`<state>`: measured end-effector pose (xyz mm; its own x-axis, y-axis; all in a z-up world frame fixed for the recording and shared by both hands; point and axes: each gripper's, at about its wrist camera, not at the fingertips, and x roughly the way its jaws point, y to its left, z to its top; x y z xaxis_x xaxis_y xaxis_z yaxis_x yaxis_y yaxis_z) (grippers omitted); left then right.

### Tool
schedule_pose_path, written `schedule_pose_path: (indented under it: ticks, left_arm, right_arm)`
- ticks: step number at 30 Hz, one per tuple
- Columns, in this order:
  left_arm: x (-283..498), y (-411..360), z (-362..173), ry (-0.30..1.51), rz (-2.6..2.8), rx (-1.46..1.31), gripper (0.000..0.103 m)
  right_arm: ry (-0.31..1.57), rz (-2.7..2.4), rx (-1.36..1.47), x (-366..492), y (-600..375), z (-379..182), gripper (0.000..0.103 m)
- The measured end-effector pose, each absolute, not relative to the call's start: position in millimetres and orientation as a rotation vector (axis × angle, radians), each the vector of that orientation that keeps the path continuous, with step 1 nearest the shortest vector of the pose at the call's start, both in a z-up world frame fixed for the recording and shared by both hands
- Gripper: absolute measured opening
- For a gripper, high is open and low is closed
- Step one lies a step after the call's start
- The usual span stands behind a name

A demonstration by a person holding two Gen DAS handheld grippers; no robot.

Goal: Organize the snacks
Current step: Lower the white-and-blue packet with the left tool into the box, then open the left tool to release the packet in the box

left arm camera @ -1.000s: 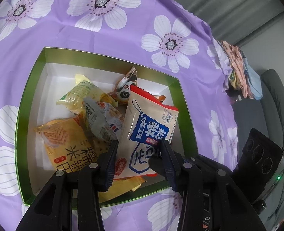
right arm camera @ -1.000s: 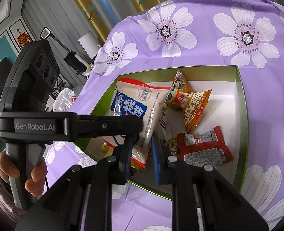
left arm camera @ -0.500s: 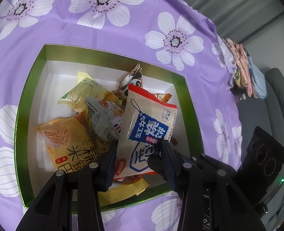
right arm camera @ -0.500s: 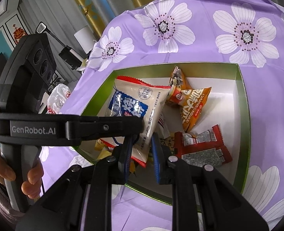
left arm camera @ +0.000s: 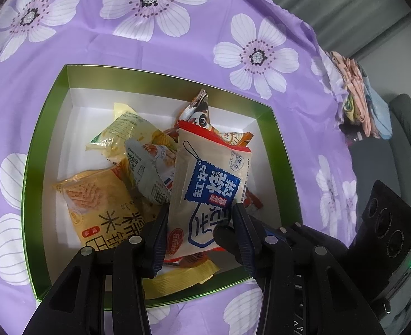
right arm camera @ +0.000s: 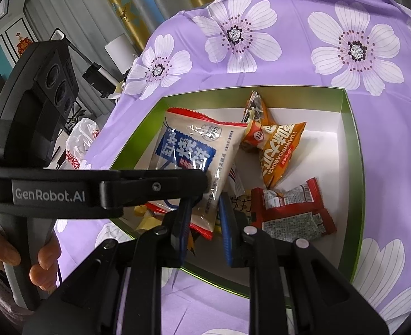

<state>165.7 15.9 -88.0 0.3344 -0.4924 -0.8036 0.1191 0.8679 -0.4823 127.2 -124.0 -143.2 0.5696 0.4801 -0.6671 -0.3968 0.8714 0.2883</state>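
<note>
Snacks fill a green-rimmed box point(left arm camera: 49, 128) with a white floor, set on a desk draped in a purple cloth point(left arm camera: 99, 47) printed with white flowers. Both tongs meet on one beige packet with a blue label point(left arm camera: 214, 187): the left tongs point(left arm camera: 200, 226) pinch its lower part from either side, and the right tongs point(right arm camera: 204, 217) close on its lower edge, seen from the right wrist. The packet stands tilted above the others, its red-trimmed top pointing toward the far wall of the box. Beside it on the left lie a yellow packet with large characters point(left arm camera: 99, 206), a silver-grey packet point(left arm camera: 149, 167) and a pale yellow-green packet point(left arm camera: 127, 136), overlapping. A flat yellow packet point(left arm camera: 177, 279) lies under the tongs at the near wall. From the right wrist, an orange packet point(right arm camera: 278, 150) and a red packet point(right arm camera: 292, 209) lie on the box floor to the right of the held one, the red one nearer the camera. A hand point(right arm camera: 16, 259) grips the black handle of the left tool at the lower left of that view.
</note>
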Motion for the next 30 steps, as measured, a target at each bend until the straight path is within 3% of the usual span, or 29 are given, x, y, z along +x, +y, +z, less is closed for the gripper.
schedule_pose_path:
  ticks: [16,24,27,30]
  left_arm:
    - [164.6,11.4,-87.6,1.171,-0.375,-0.318,0.044]
    - [165.3,13.8,-90.2,1.176,-0.323,-0.285,0.044]
    - [164.7,12.6,-90.1,1.174,-0.306,-0.256,0.053]
    - [162.1,10.8,-88.2,1.165,-0.297,-0.231,0.069]
  right_arm:
    - [0.836,0.503,0.100,127.8,-123.7,-142.2,0.023]
    - [0.857,0.489,0.096,128.6,-122.0,-143.8,0.041]
    - [0.857,0.486,0.092,128.3,-120.8,-143.6,0.044]
    - [0.862,0.478,0.088,128.1,-120.3,-144.0,0.048]
